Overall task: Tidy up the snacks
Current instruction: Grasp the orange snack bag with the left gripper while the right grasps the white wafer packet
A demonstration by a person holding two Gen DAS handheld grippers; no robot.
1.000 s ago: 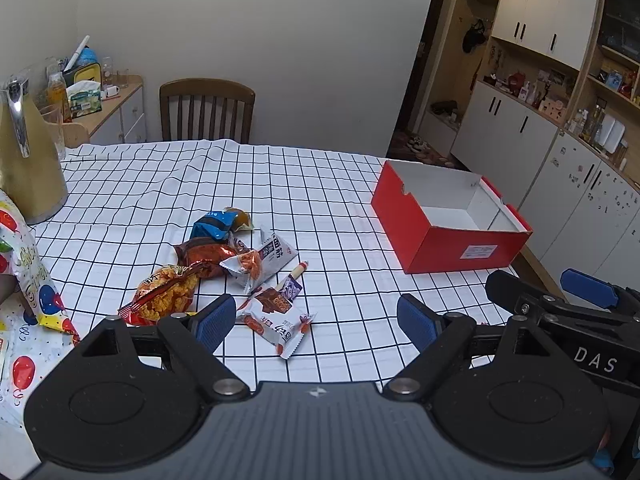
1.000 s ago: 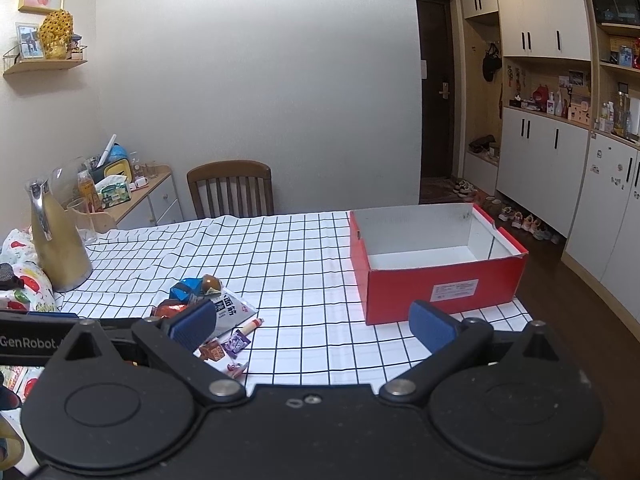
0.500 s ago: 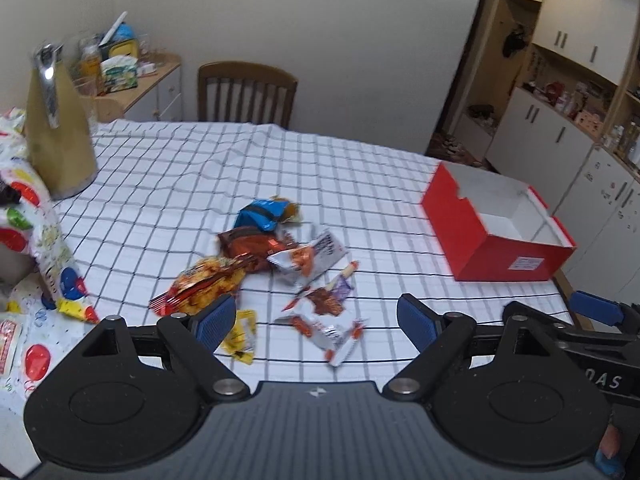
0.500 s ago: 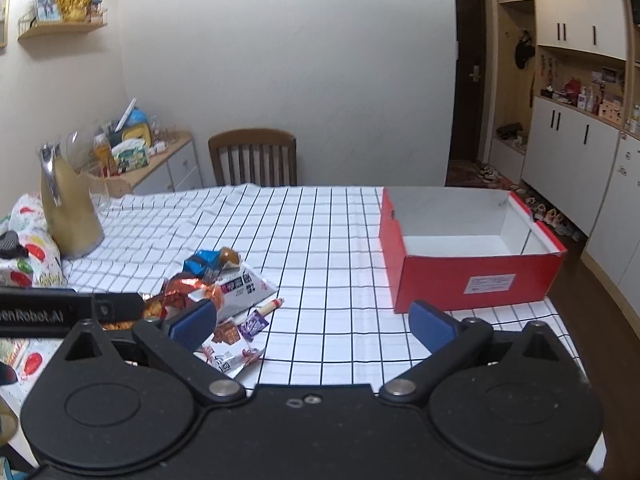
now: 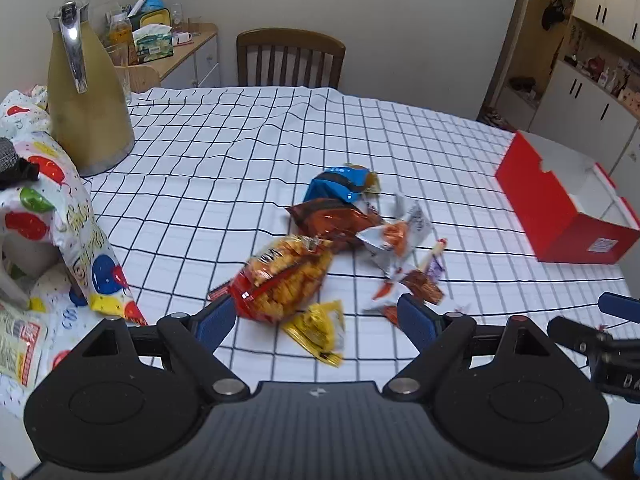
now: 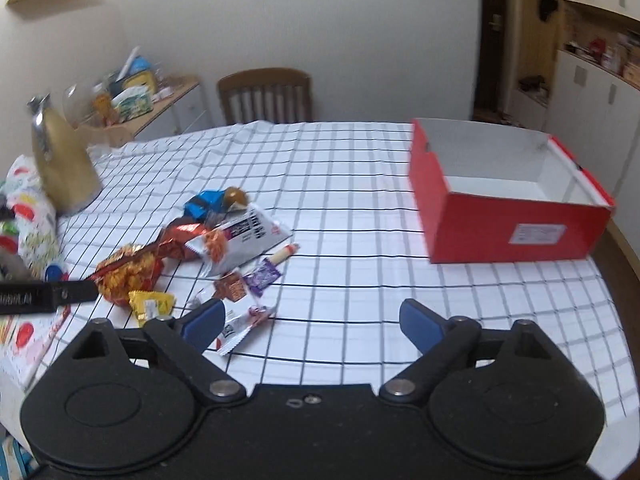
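A heap of snack packets lies on the checked tablecloth: a blue packet, a brown-red one, an orange-red crisp bag, a small yellow packet and a white packet. My left gripper hangs open above the yellow packet and the crisp bag, holding nothing. The same heap shows at left in the right wrist view. My right gripper is open, its jaws closing slightly, with only tablecloth between them. An open red box stands at the right.
A gold thermos jug and a balloon-print bag stand at the table's left. A wooden chair is behind the far edge, and cabinets line the right wall. My right gripper's tip shows at the left view's right edge.
Both grippers have come forward and lower toward the table, tilting down. The snack heap now looms larger, just ahead of the left gripper's fingers. The right jaws narrowed a little.
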